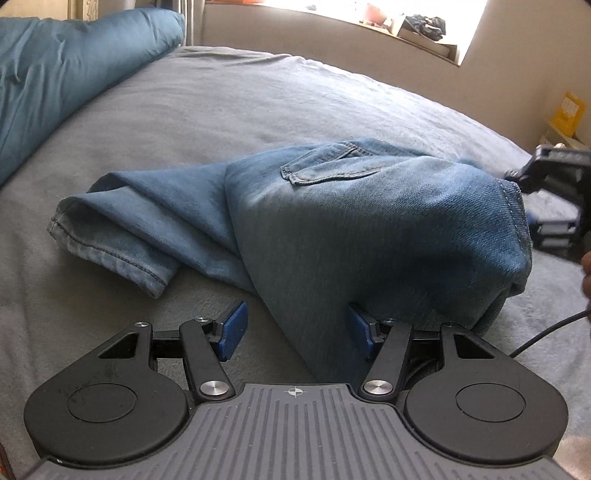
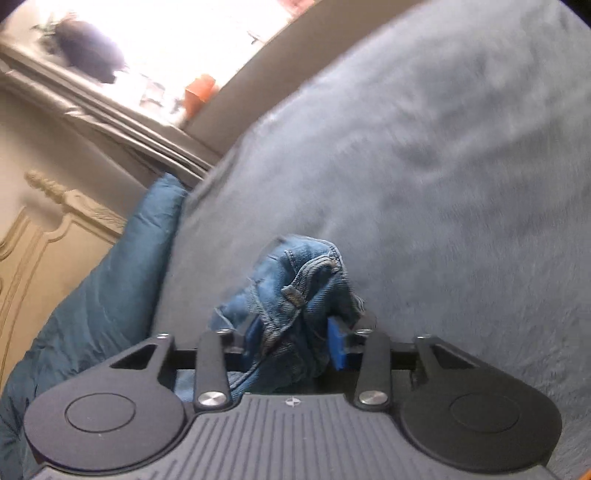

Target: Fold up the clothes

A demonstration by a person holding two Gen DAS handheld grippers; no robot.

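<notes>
A pair of blue jeans point(image 1: 332, 229) lies bunched on the grey bed cover point(image 1: 258, 103), back pocket point(image 1: 328, 166) up and a leg hem point(image 1: 107, 236) pointing left. My left gripper point(image 1: 297, 328) is open low at the near edge. A fold of denim runs between its blue pads, touching the right pad point(image 1: 360, 326) and apart from the left one. My right gripper point(image 2: 295, 341) is shut on a bunched wad of the jeans point(image 2: 303, 273) with a seam showing. In the left wrist view it appears at the right edge point(image 1: 535, 221), at the jeans' corner.
A teal duvet point(image 1: 74, 81) is piled along the bed's far left side point(image 2: 92, 295). Behind it stands a cream carved panel point(image 2: 37, 240). A bright window sill point(image 1: 406, 26) holds clutter. A yellow box point(image 1: 569, 110) sits off the bed's right. A black cable point(image 1: 546, 332) trails near right.
</notes>
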